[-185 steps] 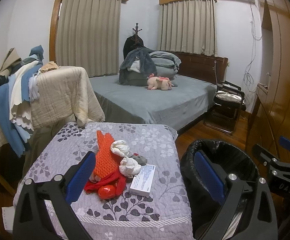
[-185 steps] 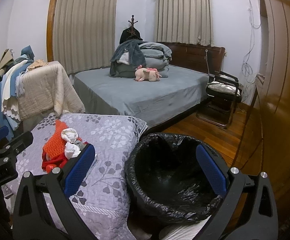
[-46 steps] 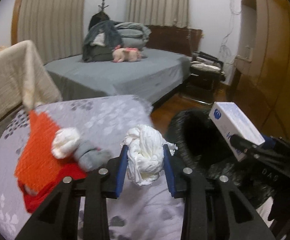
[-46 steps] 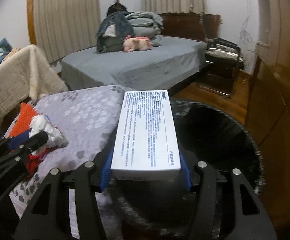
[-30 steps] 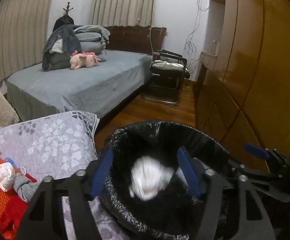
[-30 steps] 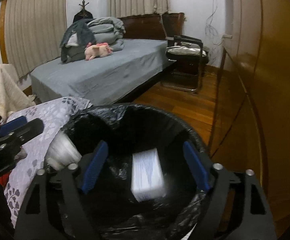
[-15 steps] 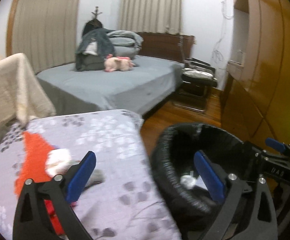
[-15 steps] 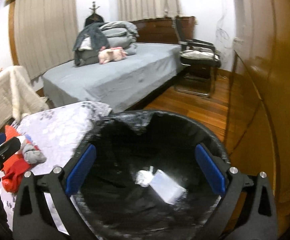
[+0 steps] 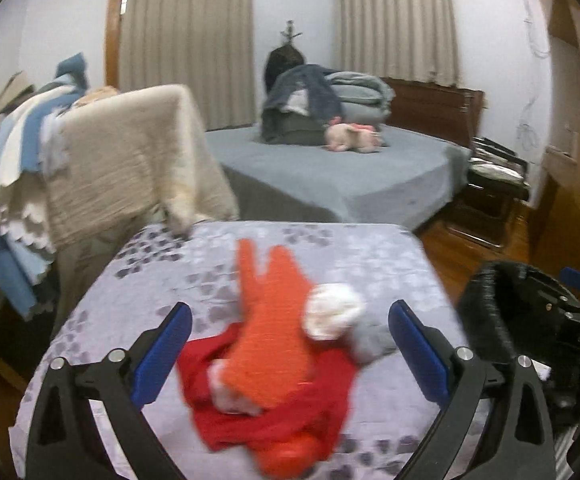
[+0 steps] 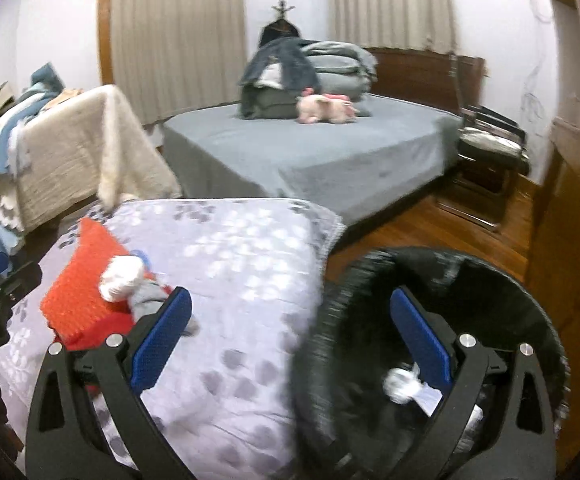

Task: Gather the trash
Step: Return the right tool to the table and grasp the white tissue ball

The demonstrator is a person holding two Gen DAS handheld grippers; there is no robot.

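Observation:
A pile of trash lies on the grey floral quilt [image 9: 342, 248]: an orange knitted piece [image 9: 274, 320] over red cloth [image 9: 282, 412], a white wad [image 9: 332, 312] and a grey scrap [image 9: 372, 340]. My left gripper [image 9: 290, 354] hovers open over this pile, nothing between its blue pads. To the right stands the black-lined bin [image 10: 486, 292]; inside it lie a white wad [image 10: 400, 386] and the white box [image 10: 428, 394]. My right gripper [image 10: 290, 346] is open and empty, straddling the quilt's edge and the bin's rim. The pile shows in the right wrist view too, with the orange piece [image 10: 80, 280] at the left.
A beige blanket [image 9: 130, 160] and blue cloths drape over furniture at the left. Behind is a grey bed [image 9: 330, 176] with folded bedding and a pink plush toy [image 9: 350, 138]. A black chair [image 9: 490, 192] stands on the wooden floor; wooden wardrobe doors [image 10: 578, 240] line the right.
Both grippers have swung left from above the bin toward the quilt. The left one now faces the trash pile; the right one has the bin only at its right side.

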